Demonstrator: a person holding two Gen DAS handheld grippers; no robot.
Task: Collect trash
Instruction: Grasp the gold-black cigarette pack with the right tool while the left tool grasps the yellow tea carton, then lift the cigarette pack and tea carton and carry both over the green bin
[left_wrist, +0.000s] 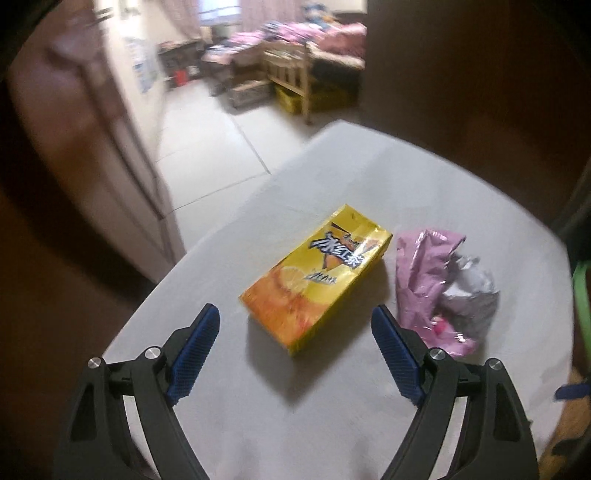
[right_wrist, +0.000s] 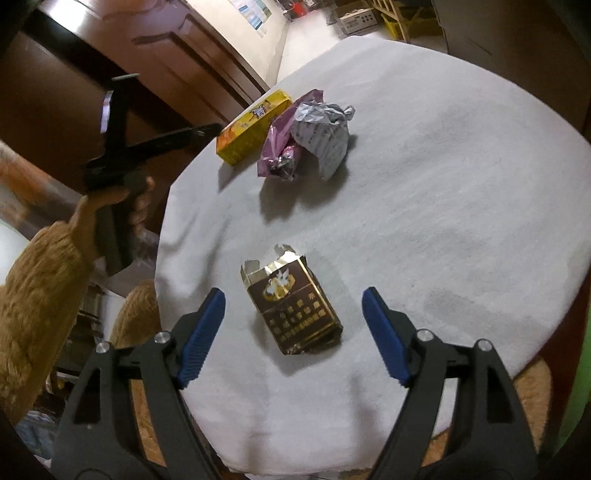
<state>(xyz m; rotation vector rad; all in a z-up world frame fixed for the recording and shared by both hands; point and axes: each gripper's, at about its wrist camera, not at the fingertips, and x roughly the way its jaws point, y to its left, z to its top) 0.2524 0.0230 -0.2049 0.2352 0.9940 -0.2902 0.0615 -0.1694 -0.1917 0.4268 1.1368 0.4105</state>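
Note:
A yellow iced-tea carton lies flat on the white-clothed round table. My left gripper is open above its near end, apart from it. A crumpled pink and silver wrapper lies just right of the carton. In the right wrist view, a torn brown cigarette pack lies between the open fingers of my right gripper, which hovers over it. The carton and wrapper lie farther off, and the left gripper reaches over the table edge toward the carton.
The table's left edge drops off beside the person's sleeve. A wooden door and cabinet stand to the left. Beyond the table lie tiled floor, a wooden bed frame and boxes.

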